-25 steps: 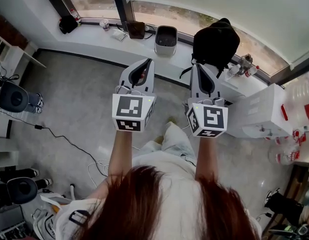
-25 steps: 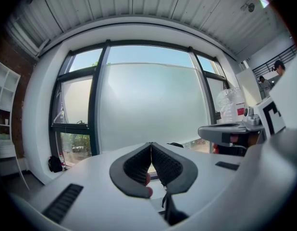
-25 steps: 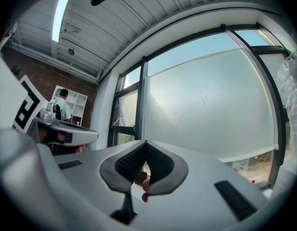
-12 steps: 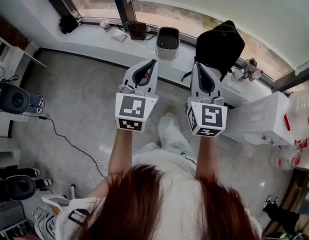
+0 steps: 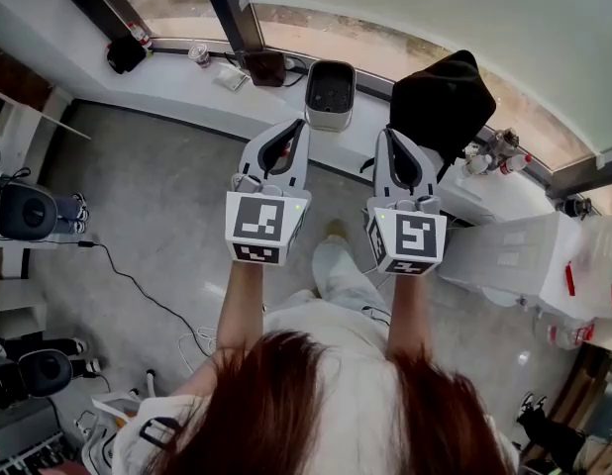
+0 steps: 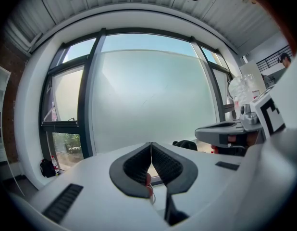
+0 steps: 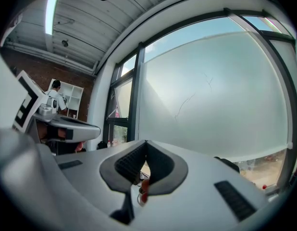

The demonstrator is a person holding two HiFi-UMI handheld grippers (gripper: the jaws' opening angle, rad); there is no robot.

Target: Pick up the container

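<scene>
Head view: the container [image 5: 330,94] stands on the window ledge [image 5: 177,75] at upper centre, beside a black bag [image 5: 440,95]; left gripper [image 5: 299,127] and right gripper [image 5: 387,137] hover short of it. Left gripper view: jaws clenched, empty. Right gripper view: jaws likewise pressed together on nothing; seemingly the approach step; next, a gripper must open and reach the rim.

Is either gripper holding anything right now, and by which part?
Nothing is held. The left gripper and right gripper have jaws together, empty; the container sits untouched on the sill.
</scene>
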